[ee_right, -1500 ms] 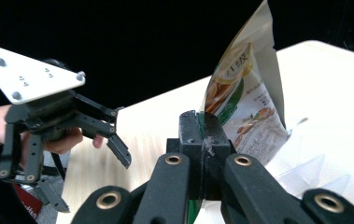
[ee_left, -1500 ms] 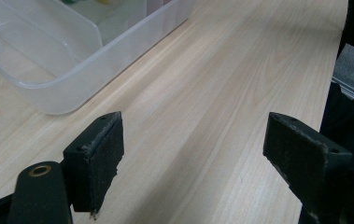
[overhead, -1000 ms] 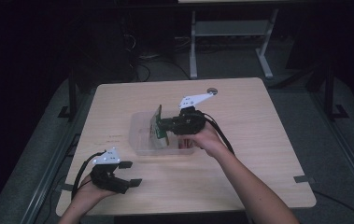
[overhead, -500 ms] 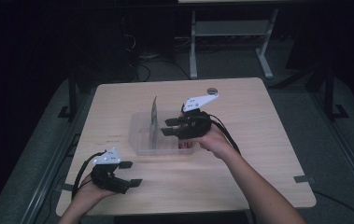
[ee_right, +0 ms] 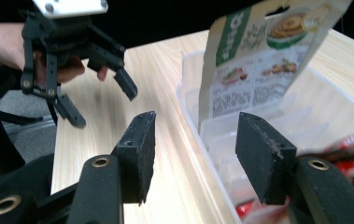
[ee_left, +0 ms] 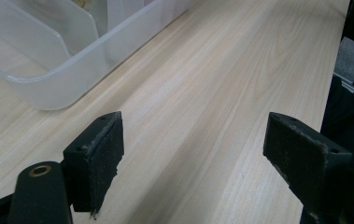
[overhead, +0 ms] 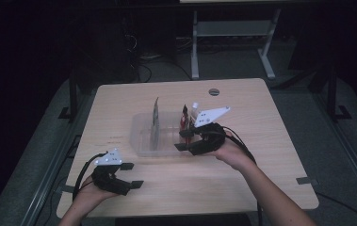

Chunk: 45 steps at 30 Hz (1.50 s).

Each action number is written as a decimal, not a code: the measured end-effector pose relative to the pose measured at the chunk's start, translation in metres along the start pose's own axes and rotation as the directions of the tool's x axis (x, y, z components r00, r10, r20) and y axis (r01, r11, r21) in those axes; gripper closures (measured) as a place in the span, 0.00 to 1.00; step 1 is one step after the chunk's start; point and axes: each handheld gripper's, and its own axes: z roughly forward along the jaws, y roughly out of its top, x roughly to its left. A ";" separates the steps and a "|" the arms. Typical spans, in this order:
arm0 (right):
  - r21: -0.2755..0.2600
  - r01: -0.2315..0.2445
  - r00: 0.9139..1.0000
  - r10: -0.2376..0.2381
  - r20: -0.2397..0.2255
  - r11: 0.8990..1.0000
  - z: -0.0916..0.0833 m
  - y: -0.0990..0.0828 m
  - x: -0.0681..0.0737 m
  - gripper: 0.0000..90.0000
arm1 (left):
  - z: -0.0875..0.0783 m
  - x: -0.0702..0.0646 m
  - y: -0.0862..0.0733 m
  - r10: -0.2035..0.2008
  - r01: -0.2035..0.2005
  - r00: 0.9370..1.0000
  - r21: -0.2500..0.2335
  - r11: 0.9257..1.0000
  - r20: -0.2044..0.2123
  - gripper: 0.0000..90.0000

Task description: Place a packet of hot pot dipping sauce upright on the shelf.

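Observation:
A clear plastic bin (overhead: pixel 141 141) sits mid-table. A flat printed food packet (overhead: pixel 155 120) stands on edge in its left part, and it rises from the bin (ee_right: pixel 198 135) as a tall green-and-white packet (ee_right: pixel 258 60) in the right gripper view. Red packets (overhead: pixel 184 121) stand in the bin's right part. My right gripper (overhead: pixel 180 141) hovers at the bin's right end, pointing left. Its jaws have just been opening and stand open (ee_right: pixel 193 130) with nothing between them. My left gripper (overhead: pixel 133 174) rests open near the table's front left, its jaws (ee_left: pixel 193 135) wide over bare wood.
The wooden table (overhead: pixel 261 179) has a round cable hole (overhead: pixel 214 91) at the back. Pieces of tape (overhead: pixel 305 180) mark its edges. A corner of the bin (ee_left: pixel 62 70) lies ahead of the left gripper. A dark floor and a metal stand (overhead: pixel 232 33) lie beyond.
My right gripper let go of the printed packet, opened, and drew back to the right. The packet went from tilted in the jaws to standing on edge in the bin. The left hand stayed put.

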 end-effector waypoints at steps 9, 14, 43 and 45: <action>0.025 -0.004 0.999 0.003 0.034 1.000 -0.020 -0.025 0.005 0.47 | 0.001 0.000 -0.001 0.003 -0.003 1.000 0.012 1.000 0.011 0.22; 0.023 -0.009 0.998 0.008 0.056 1.000 -0.036 -0.043 0.005 0.44 | 0.002 0.000 -0.001 0.009 -0.010 1.000 0.012 1.000 0.013 0.22; 0.142 -0.141 0.941 0.088 0.327 0.980 -0.093 -0.159 -0.034 0.24 | 0.005 0.017 -0.019 0.102 -0.088 0.991 0.150 0.985 -0.087 0.16; 0.155 -0.152 0.939 0.093 0.331 0.976 -0.093 -0.163 -0.036 0.23 | 0.005 0.018 -0.019 0.097 -0.083 0.991 0.147 0.986 -0.090 0.16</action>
